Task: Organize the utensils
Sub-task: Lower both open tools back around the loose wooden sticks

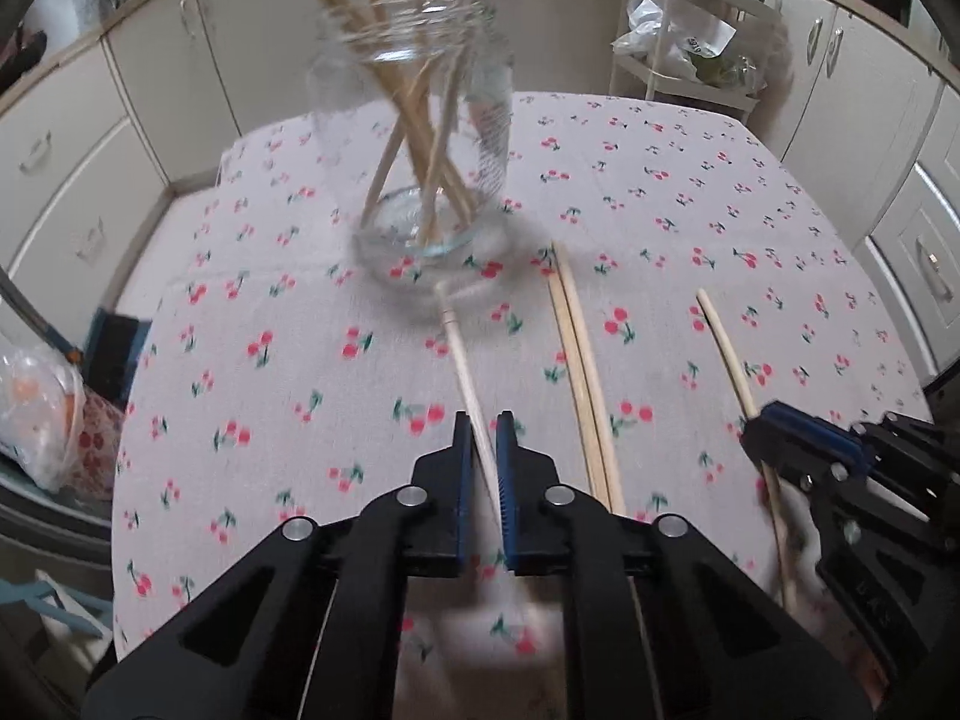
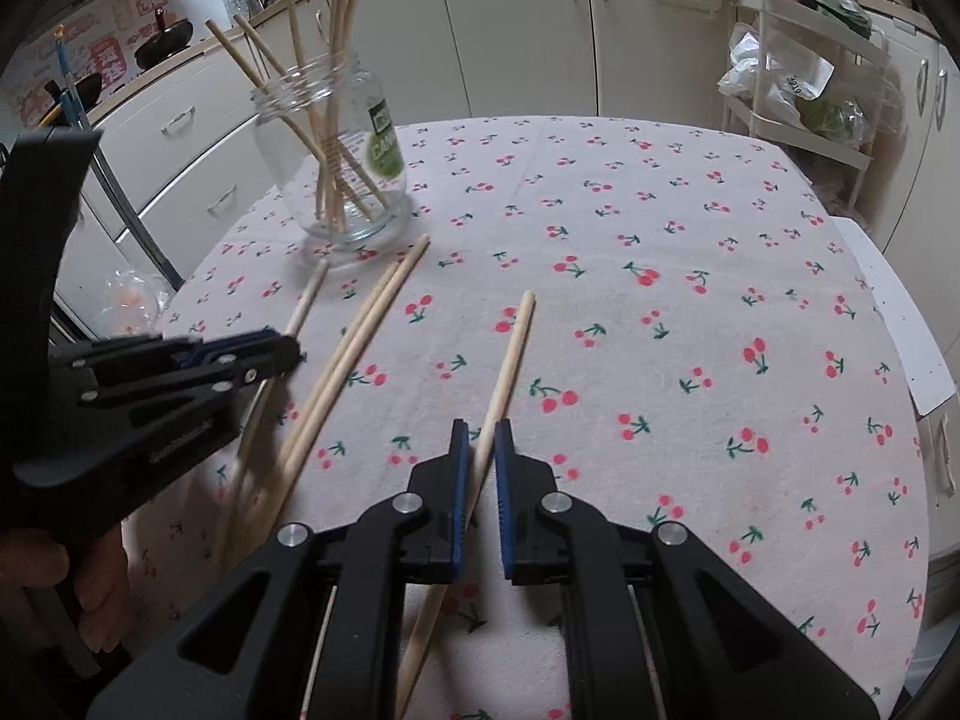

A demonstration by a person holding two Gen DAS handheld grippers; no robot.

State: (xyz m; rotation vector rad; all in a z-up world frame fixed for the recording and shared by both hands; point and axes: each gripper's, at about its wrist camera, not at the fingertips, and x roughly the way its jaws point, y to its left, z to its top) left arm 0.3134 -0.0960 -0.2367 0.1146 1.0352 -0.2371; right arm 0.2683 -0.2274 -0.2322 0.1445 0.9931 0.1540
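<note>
Pale wooden chopsticks lie on a cherry-print tabletop [image 2: 690, 228], their long axes running roughly from the near edge toward a clear glass jar [image 1: 420, 138] that already holds several upright sticks. The left hand-held gripper [image 1: 481, 420] is closed narrow on the leftmost chopstick [image 1: 465, 366], whose far tip rests just beside the jar's base; the jar stands straight ahead of this gripper, along the stick's own line. The right hand-held gripper [image 2: 481, 426] is likewise clamped narrow on the rightmost chopstick [image 2: 510, 354], which points ahead and slightly right, well apart from the jar lying up and to its left. Between the two held sticks a touching pair of chopsticks [image 1: 579, 354] remains ungripped. By judgement, the left hand is the nearer to the jar, and its coming move turns on raising the stick's far tip over the rim.

The right wrist view shows the jar's green label [image 2: 384, 144], the left gripper from the side, and fingers [image 2: 36, 558] of the person's hand holding it; the left wrist view shows the jar blurred but reveals the right gripper's pads closed over its stick.
</note>
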